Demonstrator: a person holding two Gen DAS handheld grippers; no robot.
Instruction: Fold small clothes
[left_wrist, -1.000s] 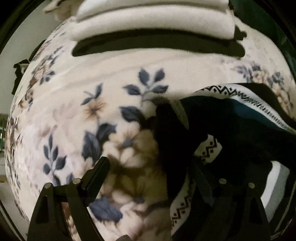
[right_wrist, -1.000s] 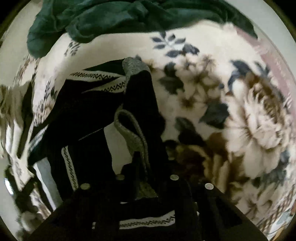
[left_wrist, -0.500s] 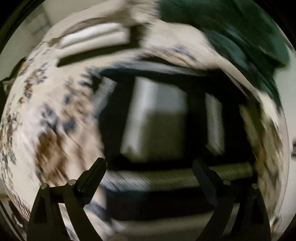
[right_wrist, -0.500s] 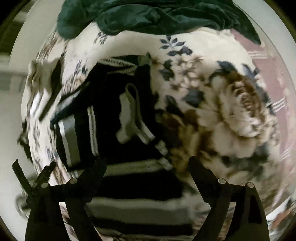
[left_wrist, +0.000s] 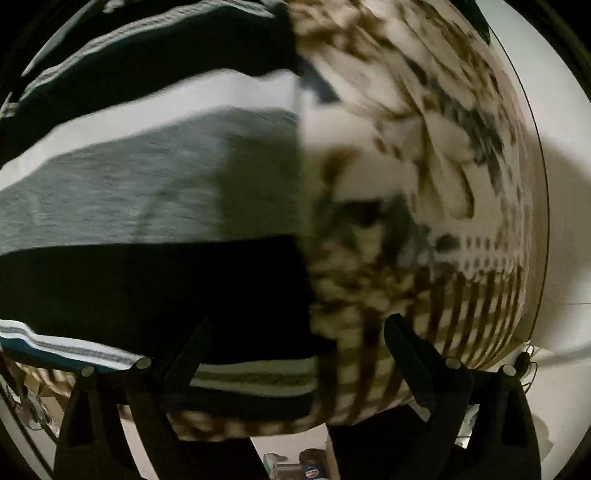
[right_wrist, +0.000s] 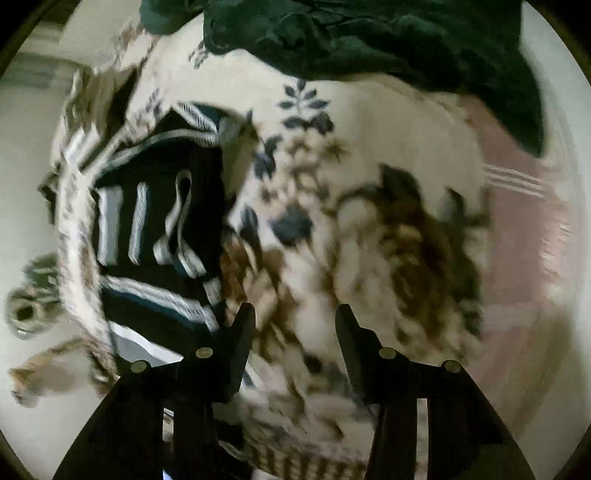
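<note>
While both views are smeared by motion, the layout still reads: a floral blanket (right_wrist: 369, 229) covers the work surface, and its checked border (left_wrist: 476, 295) curves down to an edge at the lower right of the left wrist view, with pale floor (left_wrist: 561, 184) beyond it. The striped garment (left_wrist: 155, 192), black with white, grey and patterned bands, lies flat on the blanket; in the left wrist view it fills the left half, its straight side edge running top to bottom near mid-frame. In the right wrist view the same garment (right_wrist: 155, 236) sits at the blanket's left side, folded into a compact block. The left tool (left_wrist: 295, 347) hangs above the garment's lower hem with its jaws spread wide and nothing between them. The right tool (right_wrist: 293, 325) hangs over bare blanket just right of the garment, its jaws closing on nothing. A dark green cloth heap (right_wrist: 369, 40) lies along the far edge, well apart from the garment. Bare blanket lies between garment and heap. A pink striped cover (right_wrist: 524, 221) shows at the right.
</note>
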